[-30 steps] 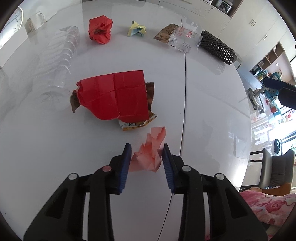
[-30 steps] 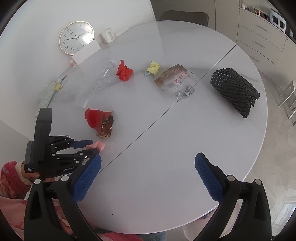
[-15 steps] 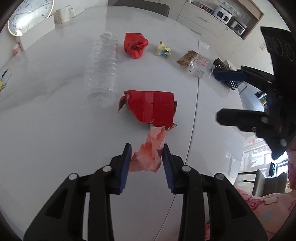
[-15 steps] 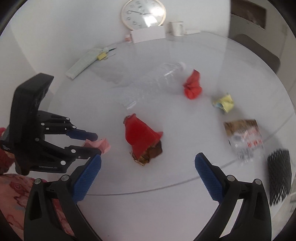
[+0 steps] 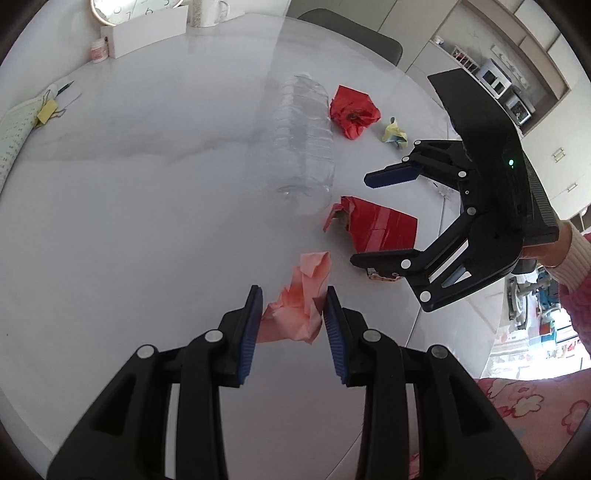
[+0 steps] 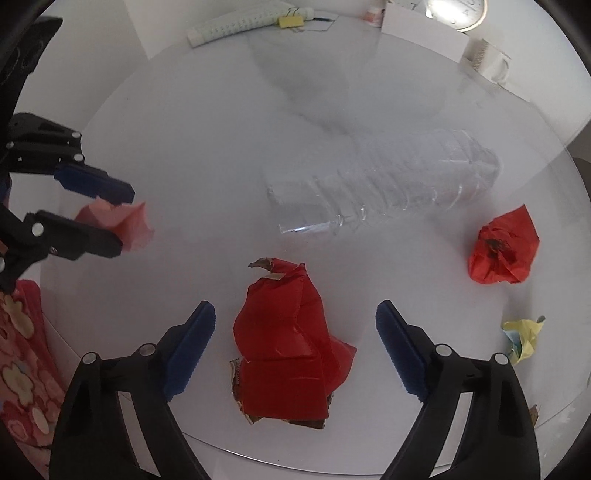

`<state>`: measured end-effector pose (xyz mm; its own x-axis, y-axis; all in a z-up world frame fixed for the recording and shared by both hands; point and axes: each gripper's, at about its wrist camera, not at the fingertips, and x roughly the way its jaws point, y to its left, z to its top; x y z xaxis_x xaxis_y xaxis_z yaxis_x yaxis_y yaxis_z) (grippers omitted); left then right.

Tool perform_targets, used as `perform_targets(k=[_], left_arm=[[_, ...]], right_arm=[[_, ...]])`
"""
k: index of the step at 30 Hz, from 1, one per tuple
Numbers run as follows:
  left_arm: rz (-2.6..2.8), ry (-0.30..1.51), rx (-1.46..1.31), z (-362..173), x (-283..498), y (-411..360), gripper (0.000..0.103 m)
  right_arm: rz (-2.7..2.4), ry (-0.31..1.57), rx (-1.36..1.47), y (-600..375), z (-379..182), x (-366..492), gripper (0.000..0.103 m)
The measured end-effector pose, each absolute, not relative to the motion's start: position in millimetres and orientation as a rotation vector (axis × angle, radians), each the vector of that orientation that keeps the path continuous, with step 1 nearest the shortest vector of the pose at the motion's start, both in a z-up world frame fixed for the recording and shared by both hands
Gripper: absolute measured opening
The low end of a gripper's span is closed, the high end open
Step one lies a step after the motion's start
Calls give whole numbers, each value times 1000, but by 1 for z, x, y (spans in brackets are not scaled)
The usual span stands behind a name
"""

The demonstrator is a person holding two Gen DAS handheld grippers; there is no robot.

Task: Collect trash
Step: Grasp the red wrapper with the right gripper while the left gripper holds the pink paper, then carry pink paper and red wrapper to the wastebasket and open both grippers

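My left gripper is shut on a crumpled pink paper and holds it above the white round table; gripper and paper also show in the right wrist view. My right gripper is open, its jaws straddling a flat red wrapper over brown packaging; it shows in the left wrist view beside that wrapper. A crumpled red ball, a yellow paper wad and a clear plastic bottle lie beyond.
A clock, white card, mug and small jar stand at the table's far edge. A white keyboard-like strip with a yellow clip lies far left. A chair stands behind.
My right gripper has swung in over the flat red wrapper, which now lies between its open jaws. My left gripper has lifted and drawn back with the pink paper.
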<state>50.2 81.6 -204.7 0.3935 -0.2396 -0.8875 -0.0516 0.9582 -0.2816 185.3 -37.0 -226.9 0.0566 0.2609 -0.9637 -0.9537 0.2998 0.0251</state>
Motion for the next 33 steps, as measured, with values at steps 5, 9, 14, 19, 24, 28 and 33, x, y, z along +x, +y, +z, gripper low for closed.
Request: perform_targets(k=[5, 9, 14, 19, 24, 28, 33], left_arm=[[-98, 1175, -299, -211, 54, 84, 33], [-105, 1172, -288, -211, 60, 78, 33], [-131, 1150, -262, -200, 58, 75, 33], [-173, 1128, -228, -185, 58, 65, 33], [-269, 1116, -155, -172, 63, 38, 33], [-412, 1118, -61, -165, 69, -3, 33], [-671, 1118, 102, -155, 63, -83, 33]], right_arm=[[1085, 1132, -882, -30, -239, 184, 52], [1095, 1137, -804, -35, -225, 190, 51], [1075, 1152, -605, -50, -199, 205, 51], [1009, 1146, -322, -83, -168, 224, 51], [876, 1097, -128, -137, -139, 225, 51], [711, 1067, -20, -200, -126, 198, 51], [460, 1069, 86, -289, -130, 129, 51]])
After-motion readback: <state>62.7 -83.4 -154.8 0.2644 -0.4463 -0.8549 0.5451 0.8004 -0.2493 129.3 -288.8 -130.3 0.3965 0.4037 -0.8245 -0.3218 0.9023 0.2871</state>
